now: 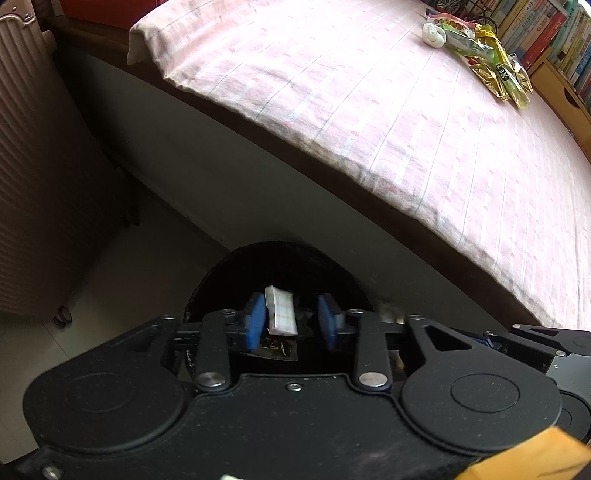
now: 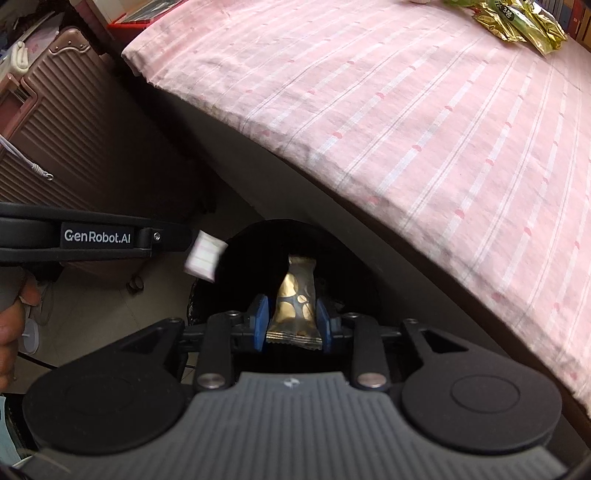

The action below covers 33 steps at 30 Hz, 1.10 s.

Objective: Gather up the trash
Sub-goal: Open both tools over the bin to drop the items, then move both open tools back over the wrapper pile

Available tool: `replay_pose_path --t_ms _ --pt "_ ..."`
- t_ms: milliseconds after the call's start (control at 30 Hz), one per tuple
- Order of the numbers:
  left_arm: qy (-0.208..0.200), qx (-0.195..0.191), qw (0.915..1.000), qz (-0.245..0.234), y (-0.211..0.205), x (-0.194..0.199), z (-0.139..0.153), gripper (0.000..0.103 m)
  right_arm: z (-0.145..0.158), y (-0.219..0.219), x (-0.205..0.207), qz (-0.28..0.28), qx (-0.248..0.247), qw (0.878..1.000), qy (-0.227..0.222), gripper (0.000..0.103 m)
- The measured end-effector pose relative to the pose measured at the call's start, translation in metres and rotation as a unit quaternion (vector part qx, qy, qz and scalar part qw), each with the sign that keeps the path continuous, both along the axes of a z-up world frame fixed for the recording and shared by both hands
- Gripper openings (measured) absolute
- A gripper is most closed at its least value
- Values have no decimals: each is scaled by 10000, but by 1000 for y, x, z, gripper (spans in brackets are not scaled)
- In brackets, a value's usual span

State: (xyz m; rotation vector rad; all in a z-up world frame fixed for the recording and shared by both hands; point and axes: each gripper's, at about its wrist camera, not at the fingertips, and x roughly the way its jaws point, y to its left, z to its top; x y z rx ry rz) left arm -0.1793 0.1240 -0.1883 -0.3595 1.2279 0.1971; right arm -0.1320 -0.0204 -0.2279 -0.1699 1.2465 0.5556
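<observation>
- Left gripper [image 1: 291, 319]: jaws spread wide over the black bin [image 1: 277, 266]. A small white packet [image 1: 281, 311] sits between the blue pads [image 1: 256, 321], against the left one with a clear gap to the right one. The packet looks blurred, so it is probably released and dropping rather than held.
- Right gripper [image 2: 291, 321]: jaws closed on a gold-and-grey snack wrapper [image 2: 295, 306], pinched near its crimped lower end, upper end pointing toward the bin mouth.
- From the right wrist view, the white packet [image 2: 204, 255] appears just off the left gripper's tip, at the bin's near-left rim [image 2: 236, 240].
- Bin location: on the floor, beside the bed frame, with a ribbed suitcase [image 1: 33, 166] to the left.
- Remaining trash: gold and green wrappers [image 1: 491, 62] and a white crumpled ball [image 1: 435, 34] lie at the far side of the pink striped sheet [image 1: 369, 110], well apart from the bin.
- Step in hand, as judged: depositing, left item first.
- Next move calls for: centring the right gripper over the bin opening, then parting its jaws so the wrapper falls inside.
</observation>
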Motion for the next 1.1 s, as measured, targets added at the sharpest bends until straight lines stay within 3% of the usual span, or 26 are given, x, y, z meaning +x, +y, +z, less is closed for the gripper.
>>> replay_pose_path --t_ms 567,767,1100 --pt "-200 154 9997 -3 0 16 13 56 8 -1 14 -126 68 9998 -98 55" --pt "-633 350 9972 -182 -7 29 42 67 34 -11 21 -140 300 9989 -328 58" --pt "-1296 467 9901 -268 -27 83 85 72 82 -46 55 -473 532 9923 -1011 60"
